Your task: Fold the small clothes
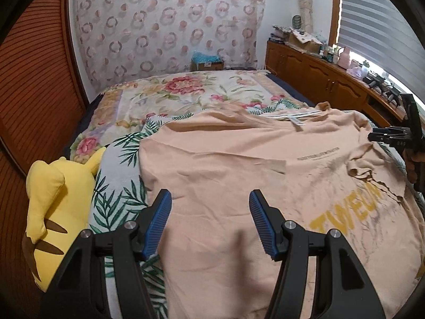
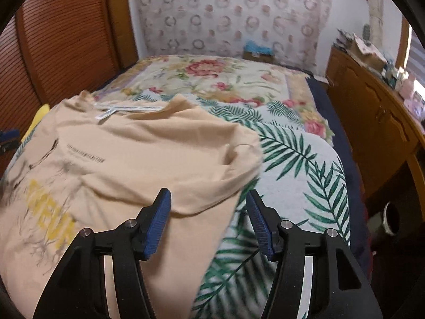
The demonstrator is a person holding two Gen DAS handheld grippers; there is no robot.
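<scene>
Peach shirt (image 1: 225, 164) lies on the bed (image 2: 292, 143), right side folded in (left side, final folds left), my left gripper (image 1: 209, 210) and right gripper (image 2: 208, 207) both spread, empty.

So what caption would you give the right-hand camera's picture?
Open right gripper poised over the edge of a peach T-shirt spread on a leaf-print blanket.
</scene>
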